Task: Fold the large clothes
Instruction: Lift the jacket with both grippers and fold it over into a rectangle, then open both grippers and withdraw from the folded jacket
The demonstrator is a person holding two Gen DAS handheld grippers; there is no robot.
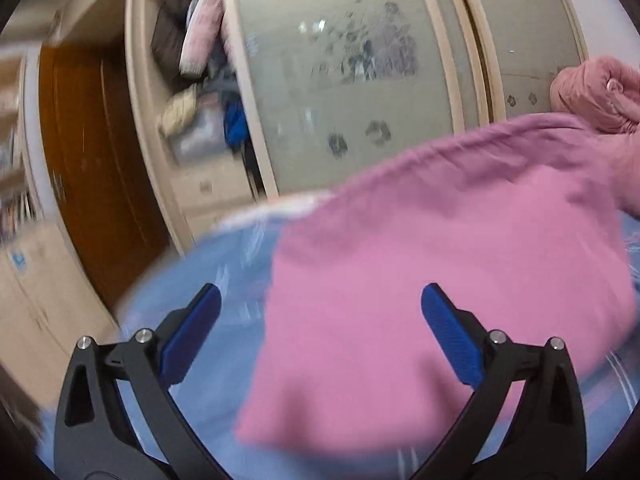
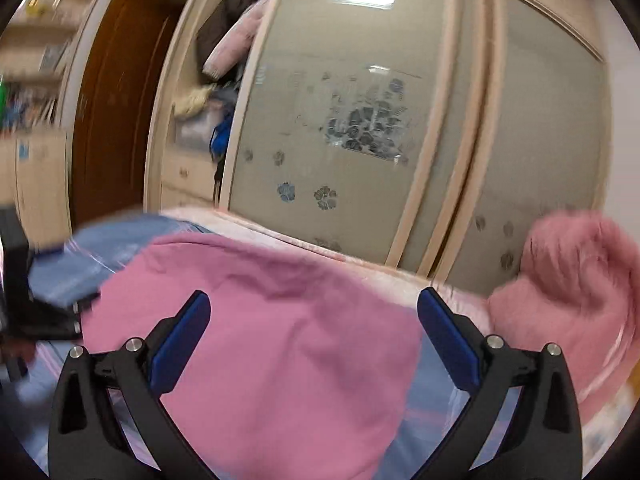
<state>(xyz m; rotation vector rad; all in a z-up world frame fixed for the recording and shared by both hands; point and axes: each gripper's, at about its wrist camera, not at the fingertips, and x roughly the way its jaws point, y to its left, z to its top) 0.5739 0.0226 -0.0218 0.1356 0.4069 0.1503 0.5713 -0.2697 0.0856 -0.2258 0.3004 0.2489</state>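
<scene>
A large pink garment [image 1: 440, 248] lies folded on a blue bedsheet [image 1: 216, 264]. My left gripper [image 1: 320, 304] stands open above its near left part, the blue pads spread wide and touching nothing. In the right wrist view the same pink garment [image 2: 280, 332] fills the lower middle. My right gripper [image 2: 314, 306] is open over it, and nothing is pinched between its pads. At the left edge of that view a dark part of the left gripper [image 2: 24, 304] shows over the blue bedsheet [image 2: 92, 256]. Both views are blurred.
A bunched salmon-pink quilt [image 2: 572, 292] sits on the bed to the right, also the quilt [image 1: 596, 92] in the left wrist view. Behind the bed stands a wardrobe with frosted sliding doors [image 2: 360, 128], an open section stuffed with bedding [image 1: 200, 40], and a brown door [image 1: 96, 168].
</scene>
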